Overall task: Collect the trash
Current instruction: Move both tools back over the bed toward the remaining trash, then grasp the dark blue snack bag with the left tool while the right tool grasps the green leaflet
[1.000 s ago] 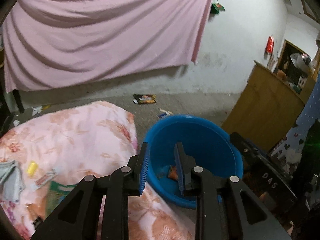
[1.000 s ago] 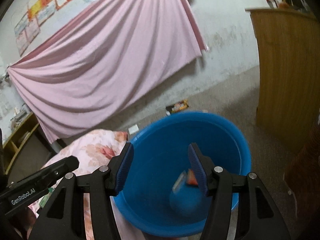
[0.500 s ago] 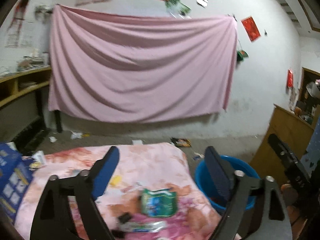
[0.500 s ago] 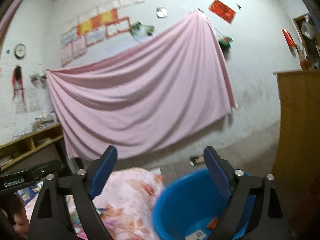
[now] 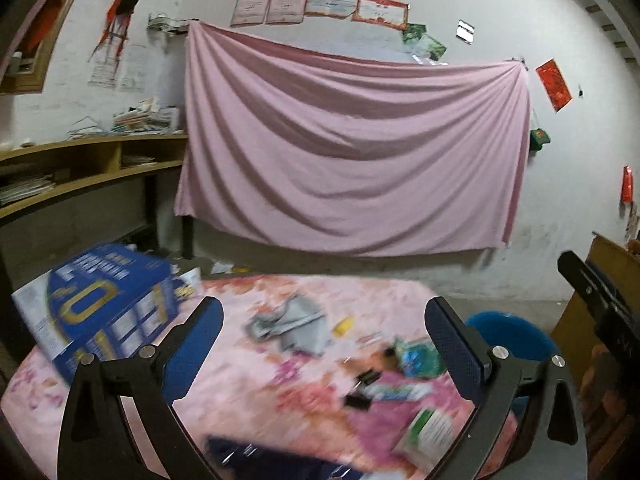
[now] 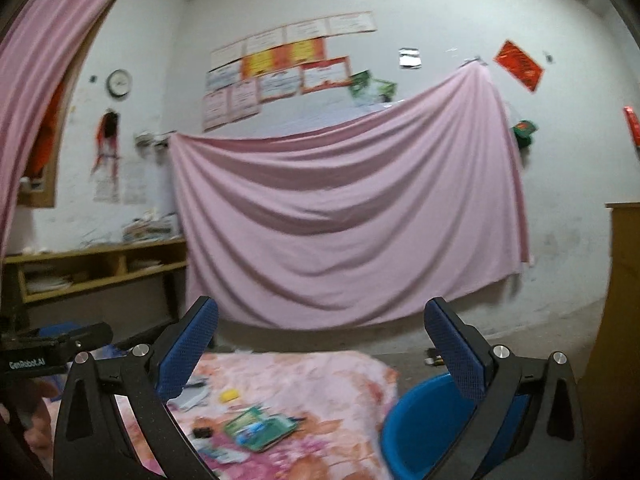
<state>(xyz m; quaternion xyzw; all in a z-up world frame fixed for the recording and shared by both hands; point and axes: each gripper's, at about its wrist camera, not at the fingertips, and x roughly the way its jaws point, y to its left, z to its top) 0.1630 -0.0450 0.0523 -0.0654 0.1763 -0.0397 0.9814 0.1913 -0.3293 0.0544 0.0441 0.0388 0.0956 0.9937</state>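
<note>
My left gripper (image 5: pixel 322 312) hangs over a table with a pink floral cloth (image 5: pixel 248 400). Its jaws are opening wide with nothing between them. Blurred litter lies below it: a green wrapper (image 5: pixel 416 356), a small yellow piece (image 5: pixel 344 326), a grey crumpled piece (image 5: pixel 292 322), a green-white packet (image 5: pixel 430 432) and small black bits (image 5: pixel 368 376). A blue basin (image 5: pixel 508 332) stands beyond the table's right edge. My right gripper (image 6: pixel 320 312) points level at the wall, jaws also opening and empty. Below it lie the green wrapper (image 6: pixel 260 428) and the basin (image 6: pixel 424 420).
A large blue carton (image 5: pixel 108 304) sits on the table's left side. A pink sheet (image 5: pixel 352 152) hangs on the back wall, with wooden shelves (image 5: pixel 80 168) at left. A wooden cabinet (image 6: pixel 624 300) stands at right. More litter (image 6: pixel 434 360) lies on the floor by the wall.
Both views have swung from looking down into the blue basin to up and left, over the table. Both pairs of jaws have spread from partly closed to wide apart.
</note>
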